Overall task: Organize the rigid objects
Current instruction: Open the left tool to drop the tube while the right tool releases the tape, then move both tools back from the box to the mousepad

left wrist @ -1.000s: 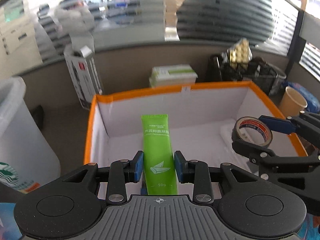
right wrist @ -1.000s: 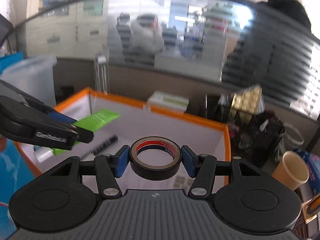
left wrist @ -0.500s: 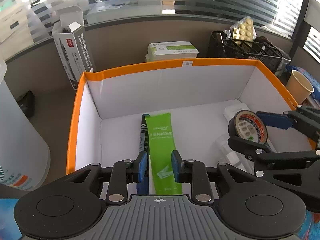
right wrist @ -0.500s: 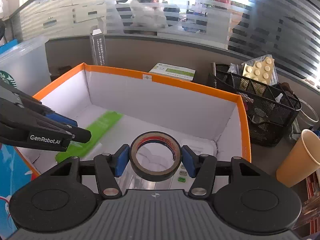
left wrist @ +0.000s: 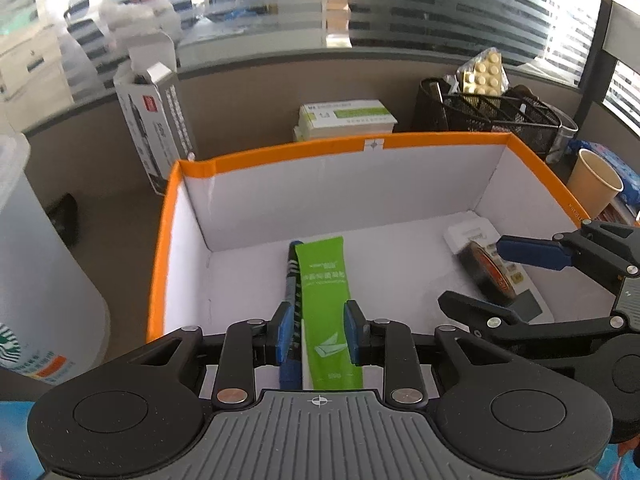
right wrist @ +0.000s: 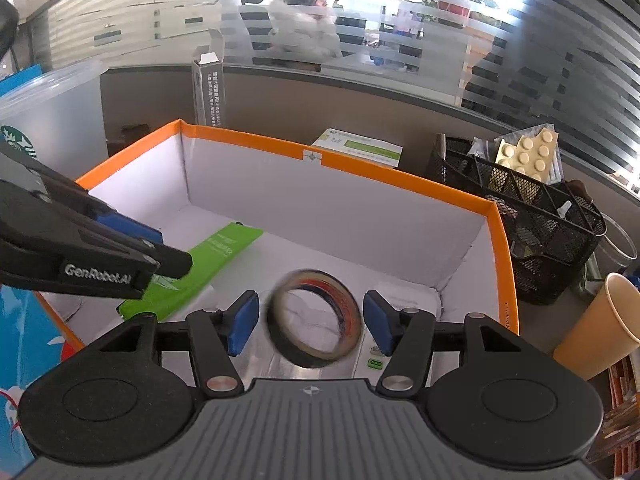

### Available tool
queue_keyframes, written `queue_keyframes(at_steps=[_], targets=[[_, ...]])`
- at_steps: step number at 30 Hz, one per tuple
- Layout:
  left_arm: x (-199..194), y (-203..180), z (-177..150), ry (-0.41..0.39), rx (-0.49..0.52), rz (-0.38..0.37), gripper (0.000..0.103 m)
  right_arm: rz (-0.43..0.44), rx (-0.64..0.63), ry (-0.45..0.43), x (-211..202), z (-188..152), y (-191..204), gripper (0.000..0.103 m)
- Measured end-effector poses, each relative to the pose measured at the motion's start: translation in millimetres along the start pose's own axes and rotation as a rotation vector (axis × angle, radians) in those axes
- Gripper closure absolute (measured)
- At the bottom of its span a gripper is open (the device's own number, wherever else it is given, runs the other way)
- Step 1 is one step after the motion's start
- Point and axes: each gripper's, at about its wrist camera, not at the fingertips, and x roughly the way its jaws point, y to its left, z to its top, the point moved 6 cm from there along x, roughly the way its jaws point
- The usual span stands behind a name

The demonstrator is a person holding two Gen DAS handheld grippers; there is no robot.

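Observation:
A white box with an orange rim [left wrist: 276,152] [right wrist: 400,178] holds the objects. My left gripper [left wrist: 318,334] has its jaws spread slightly wider than the green tube [left wrist: 326,304] [right wrist: 208,258], which lies on the box floor beside a dark blue pen [left wrist: 291,292]. My right gripper [right wrist: 310,320] [left wrist: 508,276] is open; the roll of tape [right wrist: 314,318] [left wrist: 486,276], blurred and tilted, is free between its pads, over the box's right part.
A white flat item [left wrist: 472,234] lies in the box's right corner. A black mesh basket with pill blisters [right wrist: 524,216], a paper cup [right wrist: 600,320], a green-white carton [left wrist: 346,118], an upright carton [left wrist: 154,128] and a translucent tub [left wrist: 36,280] stand around the box.
Both grippers lowered into the box and opened. The green tube now rests on the box floor. The tape roll has been let go and tips between the right pads.

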Motion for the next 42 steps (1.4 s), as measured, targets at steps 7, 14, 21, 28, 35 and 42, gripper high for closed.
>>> queue_keyframes(at_steps=[7, 14, 21, 28, 35, 42], targets=[[-22, 3, -2, -0.051, 0.003, 0.013, 0.066, -0.019, -0.013, -0.031, -13, 4, 4, 0.041], [-52, 5, -13, -0.121, 0.01, 0.027, 0.041, -0.049, -0.027, -0.078, -35, 7, 9, 0.04], [-89, 11, -34, -0.194, -0.013, 0.023, 0.026, -0.065, -0.035, -0.161, -79, 1, 20, 0.037], [-106, 12, -69, -0.209, -0.026, 0.021, 0.016, -0.042, -0.025, -0.236, -131, -27, 37, 0.032], [-89, 6, -110, -0.127, -0.048, -0.016, 0.015, -0.076, -0.034, -0.171, -142, -80, 46, 0.034], [-85, 8, -145, -0.088, -0.027, -0.025, 0.015, -0.031, 0.037, -0.047, -143, -155, 56, 0.046]])
